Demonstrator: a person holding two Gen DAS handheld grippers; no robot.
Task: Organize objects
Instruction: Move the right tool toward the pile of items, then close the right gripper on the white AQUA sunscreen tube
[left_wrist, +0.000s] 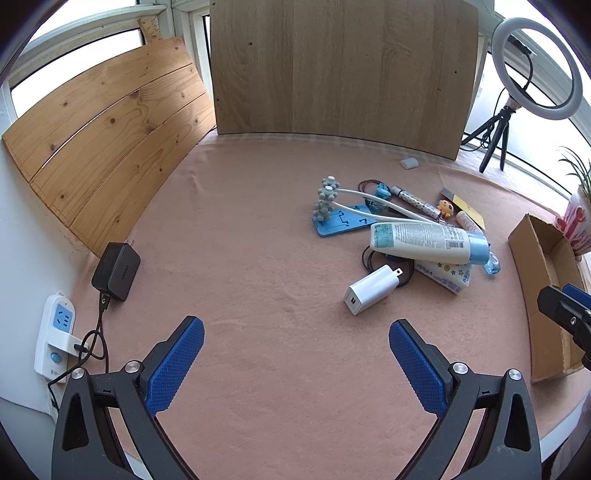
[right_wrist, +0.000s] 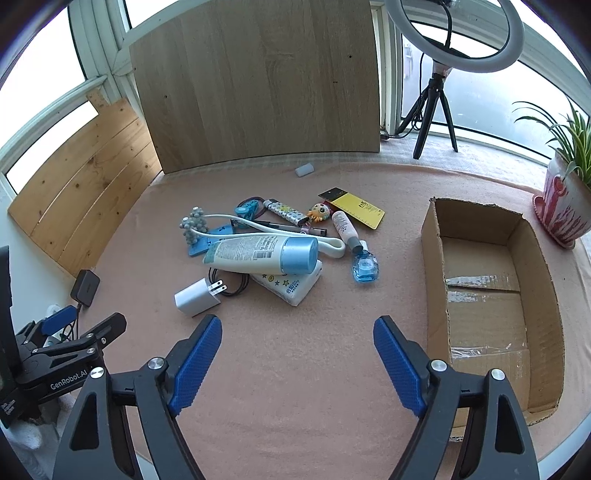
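Note:
A heap of small items lies on the pink cloth: a white tube with a blue cap (right_wrist: 258, 254) (left_wrist: 424, 242), a white charger (right_wrist: 197, 297) (left_wrist: 371, 290), a tissue pack (right_wrist: 291, 286), a small blue bottle (right_wrist: 365, 266), a yellow card (right_wrist: 356, 207), a grey massager with white arms (right_wrist: 194, 225) (left_wrist: 327, 199). An empty cardboard box (right_wrist: 491, 306) (left_wrist: 543, 295) stands to the right. My right gripper (right_wrist: 297, 354) hovers open in front of the heap, nothing between its pads. My left gripper (left_wrist: 295, 356) is open over bare cloth, left of the heap.
A black adapter (left_wrist: 116, 271) and a white power strip (left_wrist: 55, 332) lie at the left edge. Wooden boards (left_wrist: 332, 66) lean along the back. A ring light on a tripod (right_wrist: 452, 37) and a potted plant (right_wrist: 565, 199) stand at the right rear.

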